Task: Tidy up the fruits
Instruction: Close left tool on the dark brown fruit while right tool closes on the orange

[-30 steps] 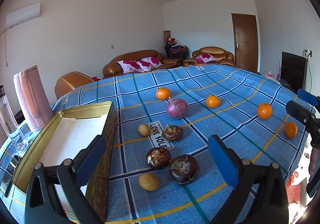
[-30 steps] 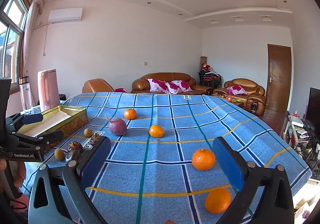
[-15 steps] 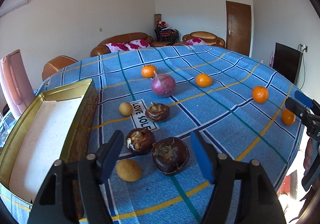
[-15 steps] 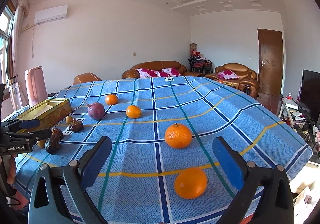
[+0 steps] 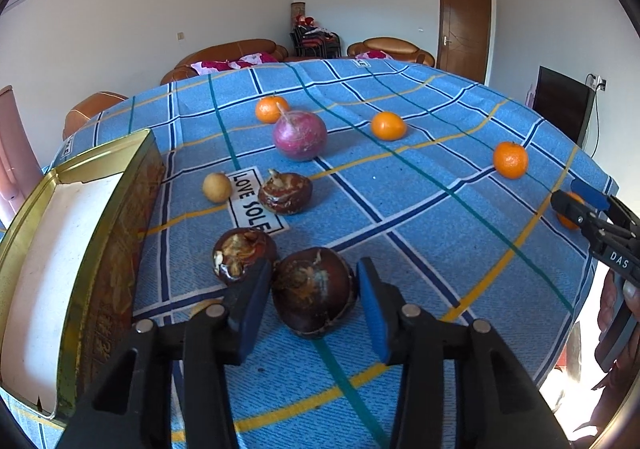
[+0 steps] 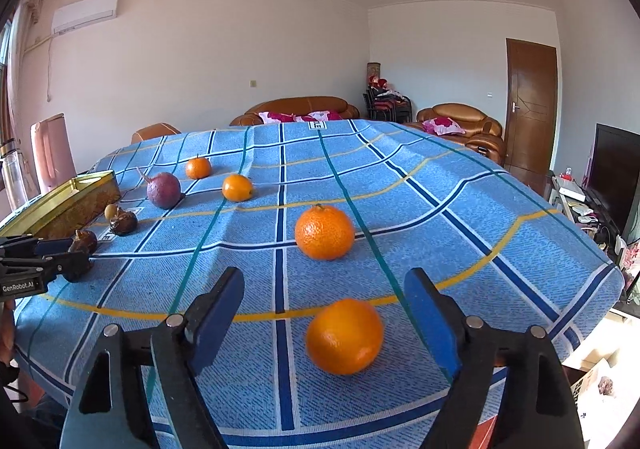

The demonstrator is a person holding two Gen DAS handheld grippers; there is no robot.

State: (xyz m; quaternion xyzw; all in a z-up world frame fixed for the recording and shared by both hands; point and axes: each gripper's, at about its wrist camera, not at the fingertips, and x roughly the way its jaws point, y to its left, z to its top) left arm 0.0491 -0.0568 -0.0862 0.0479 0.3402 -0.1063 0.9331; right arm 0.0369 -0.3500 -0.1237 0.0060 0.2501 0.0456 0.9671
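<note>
In the left wrist view a dark brown fruit lies on the blue checked cloth between the pads of my left gripper. Its jaws are closing and stand close on both sides, with a thin gap on the right. The right wrist view shows an orange on the cloth between the pads of my right gripper. These jaws are closing too, with clear gaps either side. A gold tin box stands open at the left. Two more dark fruits lie just beyond.
A purple round fruit, a small yellow fruit and several oranges are spread over the cloth. A pink kettle stands behind the tin. The table's edge drops off at the right, towards a TV.
Both grippers have come down and forward towards the table. The left jaws have narrowed around the dark fruit, and the right jaws have begun to narrow around the near orange.
</note>
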